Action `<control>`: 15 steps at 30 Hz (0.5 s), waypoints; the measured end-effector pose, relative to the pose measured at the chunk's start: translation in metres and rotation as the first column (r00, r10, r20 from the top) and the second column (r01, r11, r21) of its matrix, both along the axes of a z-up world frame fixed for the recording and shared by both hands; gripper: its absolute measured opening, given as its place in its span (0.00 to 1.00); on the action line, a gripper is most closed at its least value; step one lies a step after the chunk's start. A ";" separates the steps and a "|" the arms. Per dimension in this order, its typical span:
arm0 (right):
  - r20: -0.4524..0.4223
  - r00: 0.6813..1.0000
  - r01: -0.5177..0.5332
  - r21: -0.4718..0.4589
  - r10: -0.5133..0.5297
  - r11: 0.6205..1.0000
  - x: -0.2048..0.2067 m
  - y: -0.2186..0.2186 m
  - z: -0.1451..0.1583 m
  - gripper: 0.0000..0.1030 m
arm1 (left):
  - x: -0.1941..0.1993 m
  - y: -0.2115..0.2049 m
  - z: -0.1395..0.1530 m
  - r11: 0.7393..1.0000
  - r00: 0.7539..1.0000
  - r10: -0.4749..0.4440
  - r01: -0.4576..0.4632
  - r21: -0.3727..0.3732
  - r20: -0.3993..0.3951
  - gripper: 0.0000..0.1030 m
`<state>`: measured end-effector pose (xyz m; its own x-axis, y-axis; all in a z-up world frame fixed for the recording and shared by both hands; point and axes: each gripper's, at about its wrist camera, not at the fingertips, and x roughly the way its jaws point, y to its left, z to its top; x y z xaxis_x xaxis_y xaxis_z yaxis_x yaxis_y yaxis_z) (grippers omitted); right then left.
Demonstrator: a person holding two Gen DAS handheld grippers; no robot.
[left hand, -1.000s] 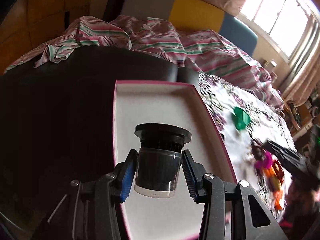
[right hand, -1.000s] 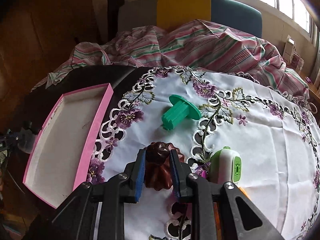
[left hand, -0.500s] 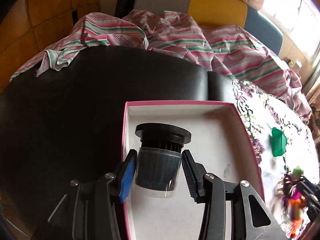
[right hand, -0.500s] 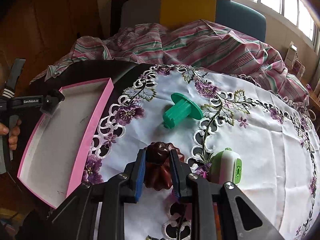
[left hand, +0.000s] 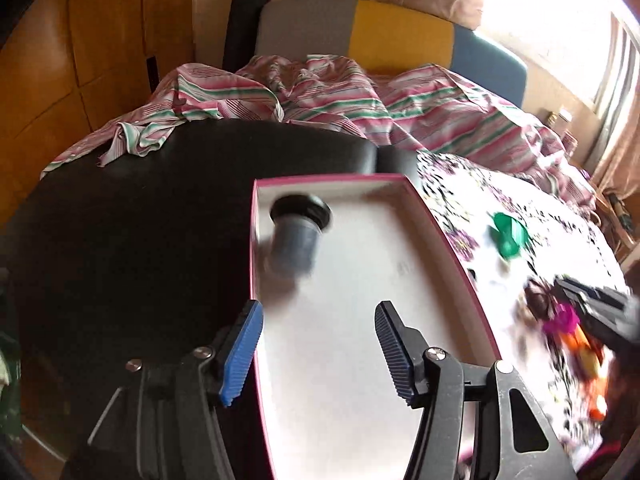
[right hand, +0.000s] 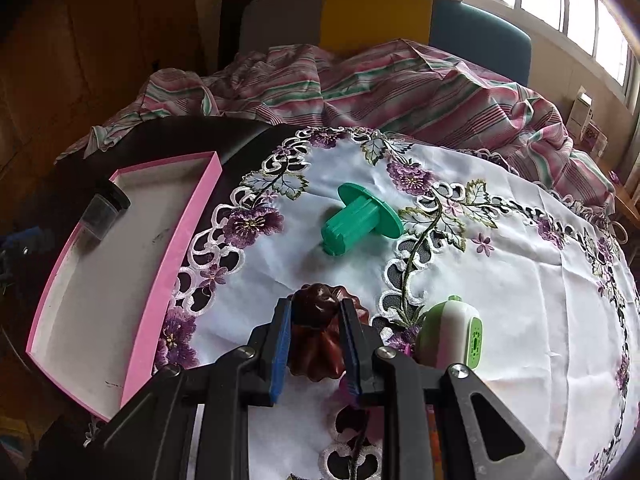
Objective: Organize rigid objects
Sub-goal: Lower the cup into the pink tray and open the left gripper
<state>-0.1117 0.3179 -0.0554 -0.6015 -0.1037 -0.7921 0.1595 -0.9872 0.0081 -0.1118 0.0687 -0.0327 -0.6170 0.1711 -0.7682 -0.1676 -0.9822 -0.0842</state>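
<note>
The dark jar (left hand: 296, 236) with the black cap was clamped between the left tongs (left hand: 316, 350) half a second ago; now it lies blurred against the white floor of the pink box (left hand: 440, 236), at the far left corner just inside the rim, and the left tongs have just been opening, their blue-padded fingers standing apart with nothing between them, back from the jar over the near part of the box. The right wrist view gives the same jar (right hand: 102, 210) tilted against the left wall of the pink box (right hand: 180, 236), cap toward the far end. The right tongs (right hand: 314, 344) have not changed: they are clamped on the brown fluted mould (right hand: 316, 320), which sits on the embroidered white cloth (right hand: 500, 300) covering the surface. Beyond the mould the green flanged spool (right hand: 360, 220) lies on its side on the cloth, well apart from the box, and a white and green gadget (right hand: 452, 332) stands just beside the right finger. The box sits on the black surface (left hand: 140, 220), its right wall running along the cloth's lacy edge. Most of the box floor is bare, from the jar down to the near wall. Open cloth lies between the mould and the box's pink wall. A striped sheet (right hand: 400, 80) is bunched along the far edge.
</note>
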 end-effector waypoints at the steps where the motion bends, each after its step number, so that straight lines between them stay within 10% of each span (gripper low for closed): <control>1: -0.001 1.000 0.001 0.004 -0.001 1.000 0.000 0.000 0.000 0.22 | 0.011 0.001 0.001 1.000 1.000 -0.001 0.001 0.004 -0.001 0.58; 15: -0.026 1.000 0.004 -0.003 -0.004 1.000 0.005 0.001 0.004 0.22 | 0.067 0.012 0.018 0.999 0.999 -0.035 0.035 -0.009 -0.027 0.58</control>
